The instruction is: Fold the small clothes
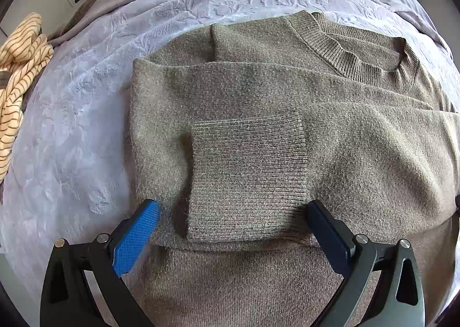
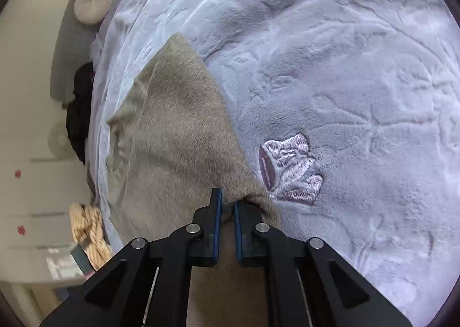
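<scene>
Right tool (image 2: 227,206) pinching sweater (image 2: 178,137) edge beside blanket (image 2: 345,82).

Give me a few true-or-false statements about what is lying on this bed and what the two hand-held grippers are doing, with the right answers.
1. The sweater is bright red. False: it is grey-brown knit.
2. A ribbed sleeve cuff lies folded across the sweater's body. True.
3. The left hand-held gripper is clamped tight on the cuff. False: its jaws stand wide open, one on either side of the cuff.
4. The right hand-held gripper has its jaws nearly together at the sweater's edge, pinching fabric. True.
5. A cream striped garment lies bunched at the blanket's edge. True.
6. The blanket is plain and smooth. False: it is lilac plush with an embossed pattern.
</scene>
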The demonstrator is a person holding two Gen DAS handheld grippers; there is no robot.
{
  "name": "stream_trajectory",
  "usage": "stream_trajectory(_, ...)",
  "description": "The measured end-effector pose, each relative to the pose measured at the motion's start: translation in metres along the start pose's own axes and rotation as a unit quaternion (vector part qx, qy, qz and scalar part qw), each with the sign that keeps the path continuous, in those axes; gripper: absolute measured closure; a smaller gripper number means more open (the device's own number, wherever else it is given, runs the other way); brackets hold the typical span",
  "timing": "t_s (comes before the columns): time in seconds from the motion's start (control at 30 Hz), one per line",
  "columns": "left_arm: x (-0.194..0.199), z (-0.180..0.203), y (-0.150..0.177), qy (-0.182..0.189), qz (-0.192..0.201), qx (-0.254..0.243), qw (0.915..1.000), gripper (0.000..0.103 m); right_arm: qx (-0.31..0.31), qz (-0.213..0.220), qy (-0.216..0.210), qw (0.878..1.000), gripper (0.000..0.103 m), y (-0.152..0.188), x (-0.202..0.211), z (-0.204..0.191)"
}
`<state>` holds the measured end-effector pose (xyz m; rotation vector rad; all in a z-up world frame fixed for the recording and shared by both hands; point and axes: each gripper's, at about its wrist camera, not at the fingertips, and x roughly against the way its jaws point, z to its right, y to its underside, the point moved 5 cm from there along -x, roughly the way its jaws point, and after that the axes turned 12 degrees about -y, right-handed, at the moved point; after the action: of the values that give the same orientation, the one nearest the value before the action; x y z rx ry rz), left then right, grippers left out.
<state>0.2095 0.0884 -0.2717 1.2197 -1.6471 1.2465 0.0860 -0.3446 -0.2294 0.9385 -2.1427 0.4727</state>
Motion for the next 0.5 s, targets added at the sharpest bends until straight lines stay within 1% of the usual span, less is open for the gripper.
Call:
stream_trajectory(0.03, 0.001, -0.002, 0.0, -0.002, 0.0, -0.001, 1.0, 0.0, 0.012, -0.007, 0.009, 1.0, 0.085, 0.002, 0.001, -0.003)
stream_trajectory(0.07, 0.001, -0.004, 0.002, -0.005, -0.001, -0.003, 1.0, 0.0, 0.024, -0.015, 0.021, 0.999, 0.082, 0.004, 0.003, -0.005)
stream_trajectory(0.13, 0.005, -0.007, 0.007, -0.009, -0.003, -0.002, 1.0, 0.0, 0.045, -0.035, 0.042, 0.997, 0.066, 0.012, 0.009, -0.011)
stream_trajectory(0.23, 0.013, -0.013, 0.013, -0.012, -0.009, -0.004, 0.9999, 0.0, 0.076, -0.047, 0.056, 0.994, 0.05, 0.025, 0.017, -0.02)
stream_trajectory(0.3, 0.018, -0.013, 0.02, -0.012, -0.014, -0.009, 0.9998, 0.0, 0.099, -0.062, 0.073, 0.991, 0.045, 0.036, 0.022, -0.025)
stream_trajectory(0.33, 0.022, -0.012, 0.023, -0.01, -0.017, -0.013, 0.9997, 0.0, 0.106, -0.067, 0.077, 0.989, 0.045, 0.04, 0.023, -0.026)
stream_trajectory(0.4, 0.029, -0.009, 0.032, -0.006, -0.021, -0.022, 0.9995, 0.0, 0.119, -0.081, 0.082, 0.986, 0.045, 0.05, 0.023, -0.032)
stream_trajectory(0.5, 0.04, -0.002, 0.041, 0.0, -0.026, -0.035, 0.9991, 0.0, 0.134, -0.094, 0.085, 0.983, 0.04, 0.062, 0.024, -0.039)
